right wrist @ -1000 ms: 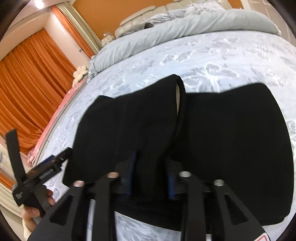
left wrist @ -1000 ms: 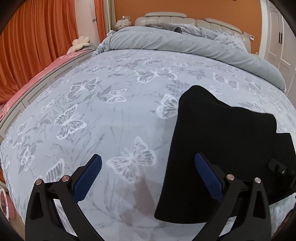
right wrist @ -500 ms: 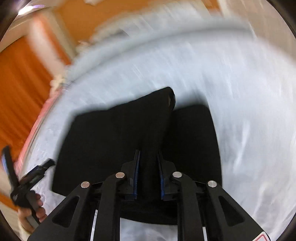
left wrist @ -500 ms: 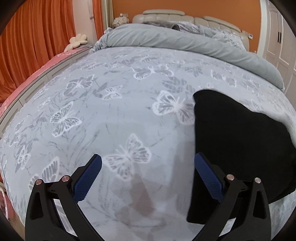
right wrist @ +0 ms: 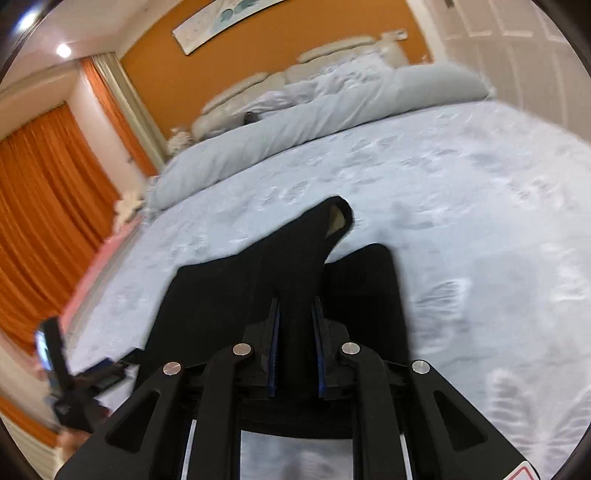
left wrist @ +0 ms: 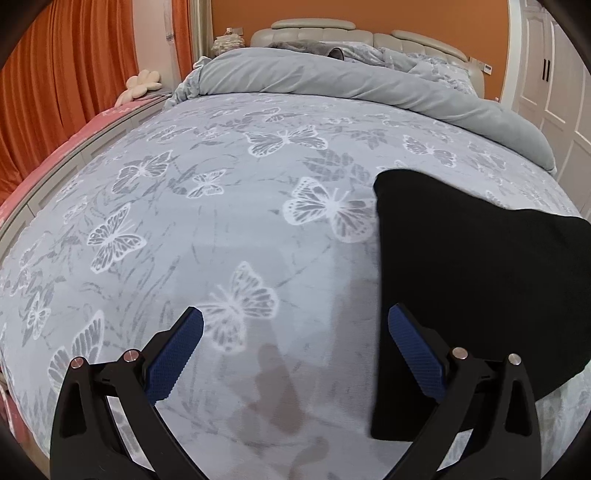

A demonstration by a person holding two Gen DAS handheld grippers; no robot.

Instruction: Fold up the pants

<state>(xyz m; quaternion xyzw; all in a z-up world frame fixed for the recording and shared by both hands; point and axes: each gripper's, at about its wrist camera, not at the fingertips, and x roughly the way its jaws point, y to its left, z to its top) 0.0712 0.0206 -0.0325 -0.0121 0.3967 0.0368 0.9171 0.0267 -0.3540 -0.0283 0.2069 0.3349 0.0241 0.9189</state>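
Well, going L to R. Far left in the left wrist view: orange curtains (left wrist: 55,92), a pink strip along the bed edge w/ a cream flower-shaped cushion (left wrist: 142,83) at its far end. Next, the bed (left wrist: 221,229), covered by a pale blue-grey sheet w/ white butterfly print; a darker stain shows on it near the bottom centre. Rolled grey duvet (left wrist: 351,81) lies across the far end, below a beige padded headboard (left wrist: 314,33).

Left gripper (left wrist: 295,354) hovers over bare sheet, jaws wide apart, nothing between the blue pads (left wrist: 173,358). Its right finger overlaps the edge of the black pants (left wrist: 472,280) in the picture; contact can't be told. Pants lie on the right part of the bed, well apart from the duvet. White wardrobe doors (left wrist: 546,81) at far right.

Right wrist view is blurred. At its left the other gripper shows low, over the bed edge, w/ part of a hand under it. Centre: right gripper (right wrist: 295,354) w/ jaws narrow and closing, a ridge of black pants fabric pinched between the pads & pulled up off the rest. The lifted fold runs away from the gripper to a rounded end w/ a lighter inside showing. Rest of the pants lies on the sheet either side of the ridge. Right of that, plain butterfly sheet.
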